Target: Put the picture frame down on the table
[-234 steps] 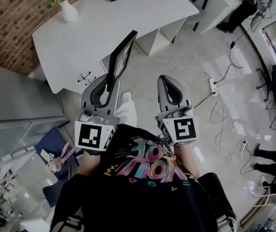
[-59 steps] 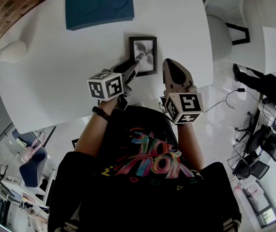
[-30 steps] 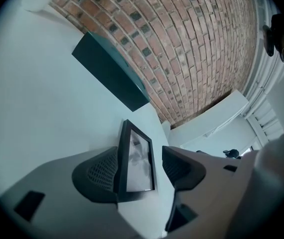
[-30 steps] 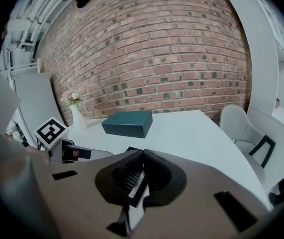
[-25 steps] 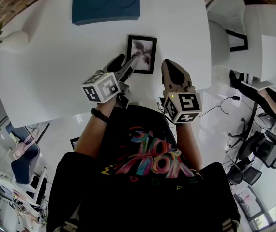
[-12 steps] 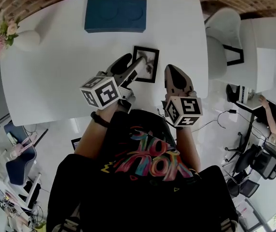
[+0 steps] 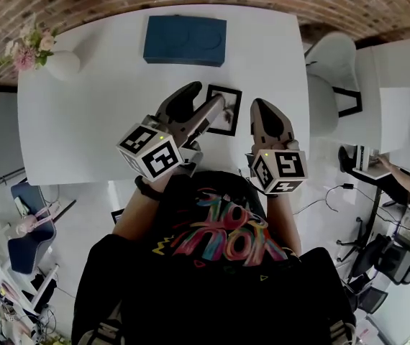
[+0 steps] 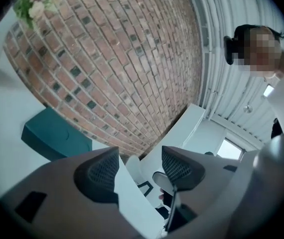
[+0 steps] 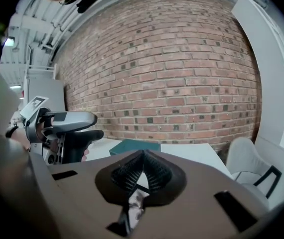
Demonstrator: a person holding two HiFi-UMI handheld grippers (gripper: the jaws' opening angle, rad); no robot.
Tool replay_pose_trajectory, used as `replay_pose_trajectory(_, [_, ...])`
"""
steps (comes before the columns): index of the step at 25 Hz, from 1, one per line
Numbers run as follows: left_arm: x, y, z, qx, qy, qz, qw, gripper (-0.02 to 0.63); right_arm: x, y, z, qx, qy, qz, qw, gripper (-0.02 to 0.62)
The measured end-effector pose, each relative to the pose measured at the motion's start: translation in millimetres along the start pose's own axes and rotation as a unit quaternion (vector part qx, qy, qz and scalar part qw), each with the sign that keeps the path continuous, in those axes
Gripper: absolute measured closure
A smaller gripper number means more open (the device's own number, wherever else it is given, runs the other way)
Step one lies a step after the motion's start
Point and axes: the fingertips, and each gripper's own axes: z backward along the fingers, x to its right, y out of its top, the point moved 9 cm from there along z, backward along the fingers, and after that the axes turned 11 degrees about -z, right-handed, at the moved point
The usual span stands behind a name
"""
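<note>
The black picture frame (image 7: 231, 113) lies flat on the white table (image 7: 83, 121) near its front edge, below the blue box (image 7: 185, 39). My left gripper (image 7: 202, 100) hovers at the frame's left side with its jaws apart; one finger overlaps the frame's left edge in the head view. In the left gripper view the left gripper (image 8: 139, 166) holds nothing, and only table and room show between its pads. My right gripper (image 7: 264, 108) is shut and empty just right of the frame. Part of the picture frame (image 9: 134, 203) shows under the right gripper (image 9: 143, 156).
A vase of flowers (image 7: 61, 65) stands at the table's far left corner. A white chair (image 7: 331, 70) sits off the right end. The brick wall (image 9: 182, 59) runs behind the table. A person (image 8: 261, 59) stands at the right in the left gripper view.
The frame, carried upright in the left gripper at first, now lies flat on the table. The left gripper's jaws stand apart over its left edge. My head has tipped towards the wall.
</note>
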Motion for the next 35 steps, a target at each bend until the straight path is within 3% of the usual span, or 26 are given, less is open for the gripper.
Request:
replay_pose_trajectory(5, [23, 33, 9, 0.023, -0.004, -0.103, 0.9944, 0.346, -15, 24, 4, 0.034, 0.028, 0.012, 0.999, 0.577])
replay_pose_trajectory(8, [36, 45, 17, 0.020, 0.011, -0.170, 0.9852, 0.464, -25, 36, 8, 0.049, 0.043, 0.022, 0.998, 0.577])
replay_pose_trajectory(11, [45, 49, 24, 0.018, 0.014, -0.217, 0.9759, 0.542, -33, 45, 12, 0.066, 0.060, 0.036, 0.995, 0.577])
replay_pose_trajectory(18, [58, 49, 30, 0.015, 0.016, -0.270, 0.9625, 0.571, -45, 51, 23, 0.074, 0.088, 0.061, 0.991, 0.577])
replay_pose_trajectory(35, [53, 42, 23, -0.009, 0.035, -0.296, 0.9545, 0.578, -41, 53, 23, 0.089, 0.094, 0.039, 0.991, 0.577])
